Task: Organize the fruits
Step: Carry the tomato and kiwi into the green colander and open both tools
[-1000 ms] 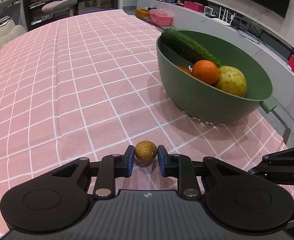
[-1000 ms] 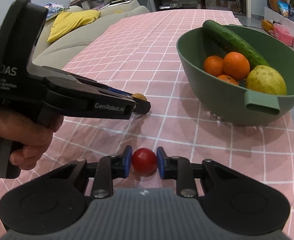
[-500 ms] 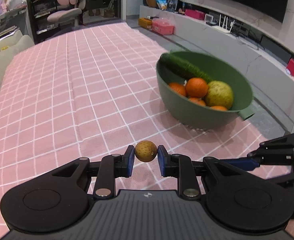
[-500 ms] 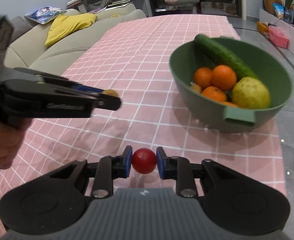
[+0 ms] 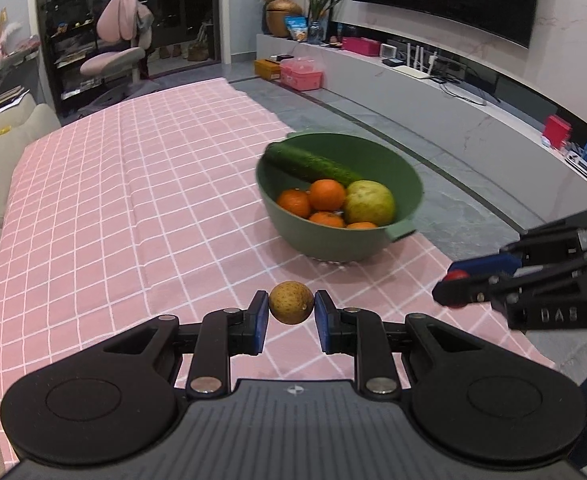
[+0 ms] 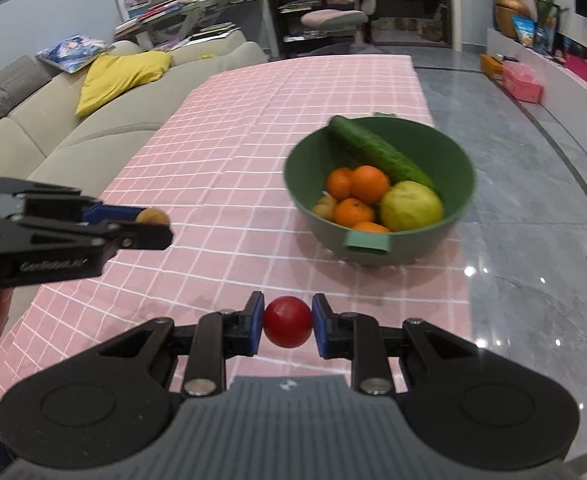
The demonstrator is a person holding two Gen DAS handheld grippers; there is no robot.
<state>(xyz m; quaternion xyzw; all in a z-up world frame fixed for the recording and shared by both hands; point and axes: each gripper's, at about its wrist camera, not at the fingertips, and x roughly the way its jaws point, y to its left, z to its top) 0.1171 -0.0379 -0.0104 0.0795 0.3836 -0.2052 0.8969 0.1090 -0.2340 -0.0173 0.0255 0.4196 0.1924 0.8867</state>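
My left gripper (image 5: pixel 291 303) is shut on a small round brown fruit (image 5: pixel 291 302), held above the pink checked tablecloth (image 5: pixel 133 208). My right gripper (image 6: pixel 287 321) is shut on a small red tomato (image 6: pixel 287 321), also lifted off the table. Ahead stands a green bowl (image 5: pixel 407 176) with a cucumber (image 5: pixel 309 166), several oranges (image 5: pixel 326 195) and a yellow-green fruit (image 5: pixel 369 203). In the right wrist view the same bowl (image 6: pixel 459 160) sits ahead and to the right, and the left gripper (image 6: pixel 153 226) with its brown fruit (image 6: pixel 152 216) hangs at the left. The right gripper (image 5: pixel 451 286) shows at the right of the left wrist view.
A beige sofa (image 6: pixel 53 140) with a yellow cushion (image 6: pixel 123 74) runs along the table's left side. The table's right edge drops to a grey floor (image 6: pixel 533 220). A low shelf (image 5: pixel 433 80) with boxes lines the right wall under a TV. A pink chair (image 5: pixel 119 50) stands beyond the table.
Both grippers have risen off the table with their fruits held, and the bowl now looks farther away and lower in both views.
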